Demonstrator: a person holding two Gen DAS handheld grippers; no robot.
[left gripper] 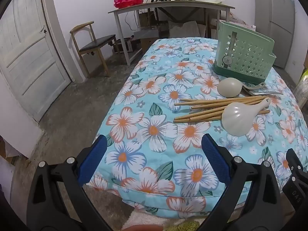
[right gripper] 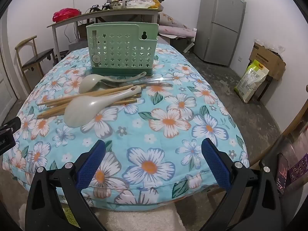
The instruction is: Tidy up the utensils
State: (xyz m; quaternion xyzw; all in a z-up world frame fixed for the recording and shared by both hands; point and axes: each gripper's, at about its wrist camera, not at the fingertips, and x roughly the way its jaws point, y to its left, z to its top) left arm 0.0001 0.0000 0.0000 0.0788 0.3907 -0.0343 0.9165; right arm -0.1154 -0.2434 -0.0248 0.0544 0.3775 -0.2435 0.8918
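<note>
Hovering: I hold both tools at the near edge of the tabletop, under its floral cloth.
Left tool: jaws spread wide, nothing between them.
Right tool: same, wide apart and empty.
Utensils: chopsticks in a loose heap, a pale spoon lying across them, a second spoon and a metal one just behind.
Holder: green perforated caddy standing upright beyond the pile; I can't see inside.
Progress: by my read, barely begun; everything visible is out on the cloth.
Obstacles: the top spoon pins the chopsticks, so I'd lift it first.
Surroundings: cluttered desk, chair, fridge, well clear.
</note>
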